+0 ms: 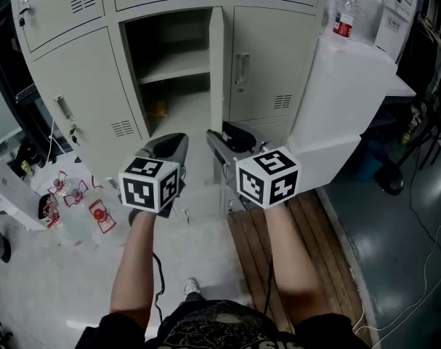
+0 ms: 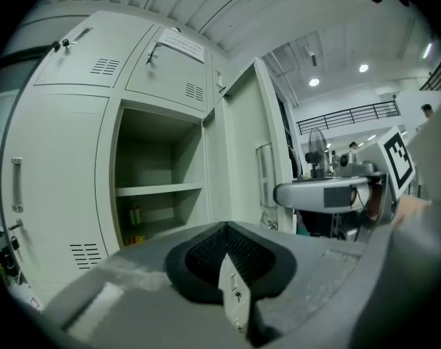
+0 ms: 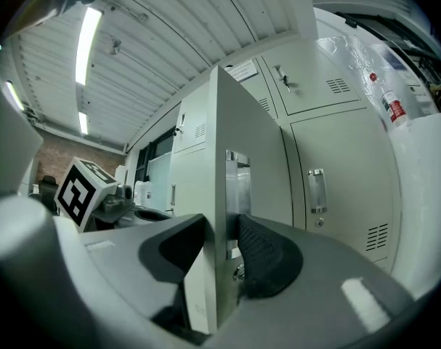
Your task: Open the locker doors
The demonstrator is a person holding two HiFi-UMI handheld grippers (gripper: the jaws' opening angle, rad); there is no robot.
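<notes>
The middle locker [image 1: 173, 64] stands open, and its grey door [image 1: 216, 71] points edge-on toward me. My right gripper [image 1: 224, 138] is shut on that door's free edge. In the right gripper view the door [image 3: 242, 137] runs between the pads of my right gripper [image 3: 224, 231], one pad against the chrome handle [image 3: 237, 180]. My left gripper [image 1: 173, 142] hangs just left of it, in front of the open compartment and touching nothing. In the left gripper view my left gripper [image 2: 226, 231] has its pads together with nothing held. The open compartment [image 2: 158, 173] with its shelf lies ahead there.
Closed lockers with handles flank the open one [image 1: 64, 107] [image 1: 242, 71]. A white cabinet [image 1: 351, 86] carrying a water bottle [image 1: 344, 13] juts out at the right. Several plastic bottles [image 1: 78, 209] lie on the floor at the left. Wooden planks [image 1: 300, 224] lie under my right arm.
</notes>
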